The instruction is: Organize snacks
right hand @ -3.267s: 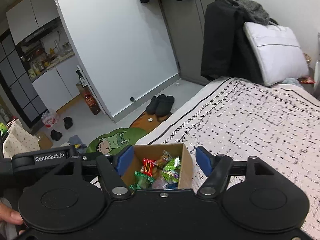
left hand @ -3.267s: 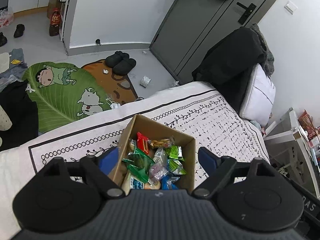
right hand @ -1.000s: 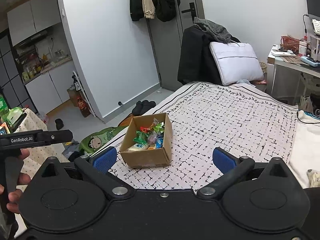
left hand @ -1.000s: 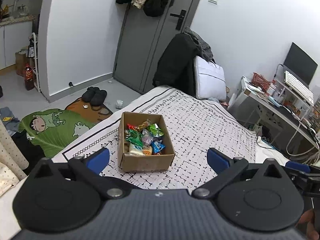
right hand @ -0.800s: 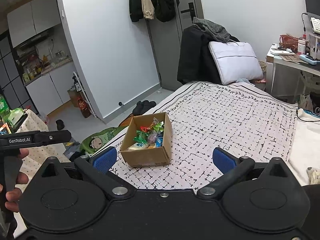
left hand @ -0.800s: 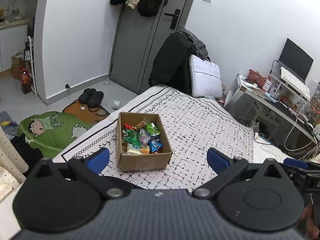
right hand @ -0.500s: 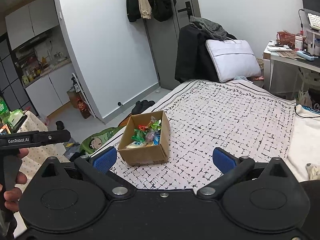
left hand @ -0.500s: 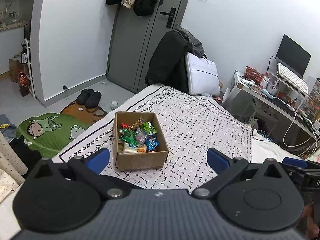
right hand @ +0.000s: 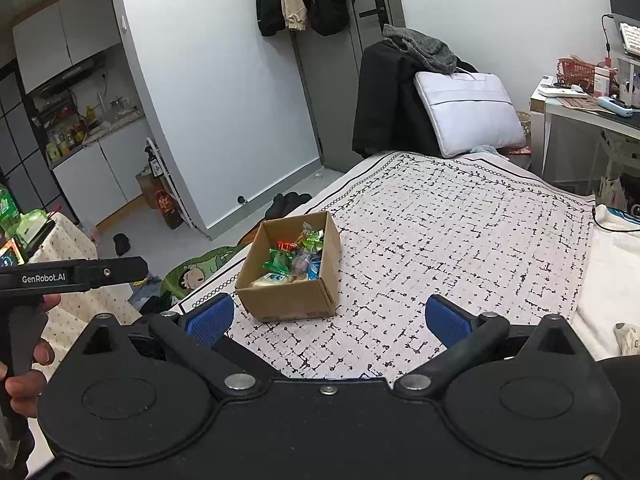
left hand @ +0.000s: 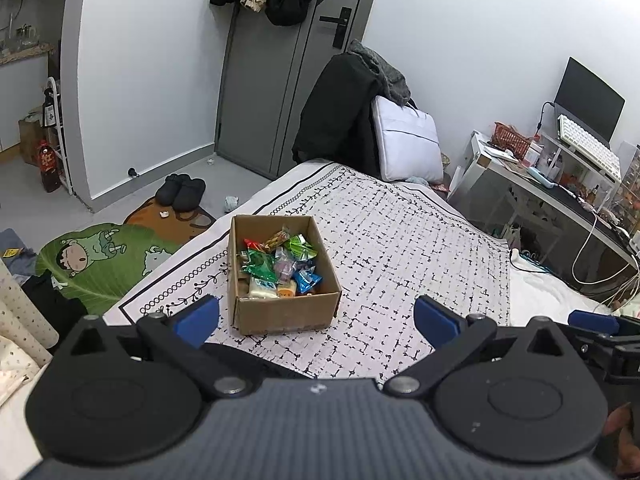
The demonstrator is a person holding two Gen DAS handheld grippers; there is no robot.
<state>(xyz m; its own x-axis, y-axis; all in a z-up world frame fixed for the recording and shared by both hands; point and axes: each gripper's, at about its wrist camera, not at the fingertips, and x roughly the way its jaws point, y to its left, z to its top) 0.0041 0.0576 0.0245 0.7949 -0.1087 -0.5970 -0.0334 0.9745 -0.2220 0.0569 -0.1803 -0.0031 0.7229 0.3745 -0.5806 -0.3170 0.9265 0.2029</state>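
Observation:
An open cardboard box (left hand: 285, 312) (right hand: 294, 300) stands on the patterned bed cover near its left edge. It holds several wrapped snacks (left hand: 280, 264) (right hand: 294, 260) in green, red, blue and cream wrappers. My left gripper (left hand: 316, 318) is open and empty, held back from the box, which shows between its blue pads. My right gripper (right hand: 328, 318) is also open and empty, at a similar distance, with the box just right of its left pad. The left gripper's handle, in a hand, shows at the left of the right wrist view.
The bed cover (left hand: 400, 248) stretches right of the box. A chair draped in dark coats (left hand: 340, 116) and a white cushion (left hand: 408, 140) stand at the bed's far end. A desk (left hand: 560, 196) with a monitor is on the right. A green cartoon rug (left hand: 100, 260) and slippers (left hand: 180, 192) lie on the floor to the left.
Both grippers have pulled back and up from the box, which was close between the fingers 3.3 s ago. Both have opened wider. The box stays put.

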